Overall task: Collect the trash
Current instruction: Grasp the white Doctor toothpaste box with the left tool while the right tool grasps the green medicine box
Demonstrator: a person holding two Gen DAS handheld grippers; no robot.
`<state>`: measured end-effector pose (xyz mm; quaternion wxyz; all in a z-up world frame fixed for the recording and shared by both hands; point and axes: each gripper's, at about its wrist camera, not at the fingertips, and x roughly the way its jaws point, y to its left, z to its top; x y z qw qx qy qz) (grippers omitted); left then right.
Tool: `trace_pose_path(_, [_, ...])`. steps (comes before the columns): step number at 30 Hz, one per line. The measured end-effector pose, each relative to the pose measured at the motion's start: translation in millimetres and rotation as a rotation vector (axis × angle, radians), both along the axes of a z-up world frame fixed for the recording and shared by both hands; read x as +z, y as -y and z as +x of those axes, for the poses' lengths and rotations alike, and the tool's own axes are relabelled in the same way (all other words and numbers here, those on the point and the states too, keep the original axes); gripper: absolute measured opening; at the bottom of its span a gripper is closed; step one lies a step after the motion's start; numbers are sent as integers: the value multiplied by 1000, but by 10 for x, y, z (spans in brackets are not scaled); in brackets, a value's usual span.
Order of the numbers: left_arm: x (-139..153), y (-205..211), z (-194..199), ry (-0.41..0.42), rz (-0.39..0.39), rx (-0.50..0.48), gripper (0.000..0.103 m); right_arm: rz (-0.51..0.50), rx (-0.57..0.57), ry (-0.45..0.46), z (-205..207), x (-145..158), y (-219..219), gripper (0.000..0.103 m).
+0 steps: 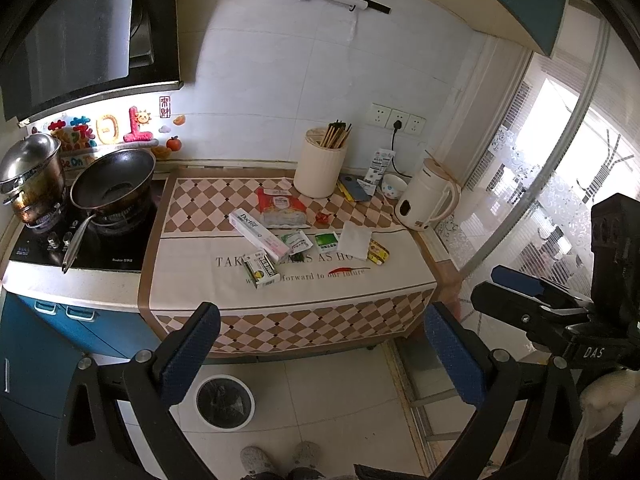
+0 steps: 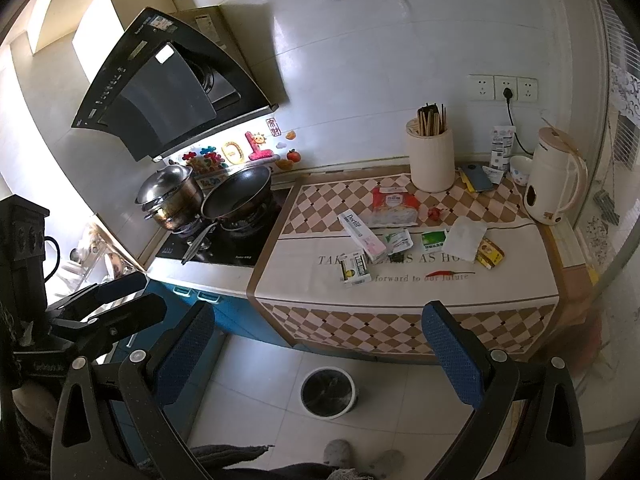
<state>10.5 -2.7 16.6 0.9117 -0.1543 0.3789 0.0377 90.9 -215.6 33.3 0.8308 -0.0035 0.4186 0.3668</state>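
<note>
Trash is seen scattered over the checked cloth (image 1: 240, 288) on the counter in the left wrist view: a long toothpaste box (image 1: 259, 235), a red-and-white packet (image 1: 281, 208) behind it, a small yellow-and-white carton (image 1: 262, 270) near the front edge, a green-and-white sachet (image 1: 296, 241), a green box (image 1: 326, 241), a white paper square (image 1: 354, 241), a yellow packet (image 1: 378, 252) and a red crumpled wrapper (image 1: 323, 217). A round bin (image 1: 224, 401) with a dark liner is placed on the floor tiles below the counter. The left gripper (image 1: 320, 356) is held spread wide above the floor, nothing between its blue pads. The right gripper (image 1: 516, 288) is seen at the right edge, its fingers close together with only a narrow gap.

In the right wrist view, the same litter is shown on the cloth (image 2: 400, 300), with the toothpaste box (image 2: 362, 237) beside the carton (image 2: 355, 270) and the paper square (image 2: 464, 239) touching the yellow packet (image 2: 491, 253). The bin (image 2: 328, 393) is seen on the floor, between the spread fingers of the right gripper (image 2: 320, 356), which is empty. The left gripper (image 2: 132, 300) is shown at the left edge; whether it is spread cannot be told there.
</note>
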Motion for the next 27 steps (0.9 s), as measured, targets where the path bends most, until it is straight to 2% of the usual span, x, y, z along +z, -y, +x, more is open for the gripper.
trace_pose_path(6, [-66, -90, 30, -9, 2, -1, 103, -10, -14, -7, -54, 9, -60, 103])
trace_pose_path(8, [-126, -125, 96, -20, 69, 36, 103, -6, -38, -13, -91, -52, -154, 103])
trace_pose_path(11, [-246, -184, 321, -32, 254, 148, 103, 0, -129, -15, -36, -139, -157, 103])
trace_pose_path(14, [-431, -327, 600, -59, 309, 219, 103, -32, -247, 14, 62, -229, -161, 103])
trace_pose_path(17, [-696, -518, 1036, -127, 277, 248, 103, -65, -338, 10, 268, -387, -166, 103])
trace_pose_path(21, [-1159, -785, 1740, -235, 209, 292, 103, -90, -415, -37, 830, -664, -136, 103])
trace_pose_path(25, [-1692, -1059, 2453, -362, 108, 349, 103, -125, -472, -106, 1712, -1194, -186, 103])
trace_pose_path(27, [-2076, -1206, 2905, -451, 40, 372, 103, -145, -470, -144, 2181, -1498, -288, 103])
